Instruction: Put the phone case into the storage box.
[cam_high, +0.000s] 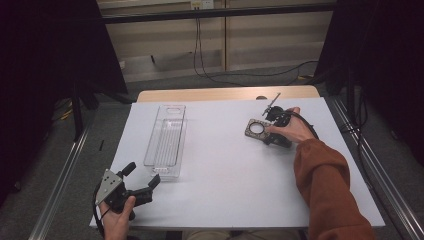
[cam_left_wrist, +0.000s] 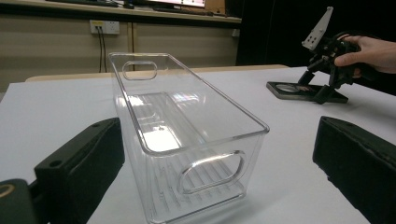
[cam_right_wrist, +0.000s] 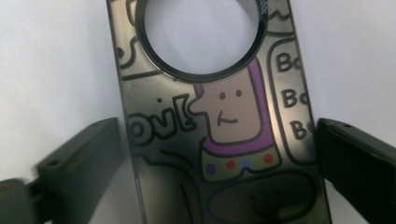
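**Flat card between our right jaws, clear bin ahead of our left**

Nearest to the lens in our right gripper view lies the flat dark card (cam_right_wrist: 219, 126), printed with cartoon figures and pierced by a round hole near its far end. Our right gripper (cam_high: 276, 131) straddles it, one black jaw at each long edge, spread and not yet pinching, with a sliver of white tabletop showing on both sides. On the white table (cam_high: 235, 180) the card sits at the far right. Our left gripper (cam_high: 142, 186) rests at the near left corner, jaws wide apart and holding nothing, pointed at the clear plastic bin (cam_left_wrist: 187, 135), which stands upright just beyond them, well apart from the card.
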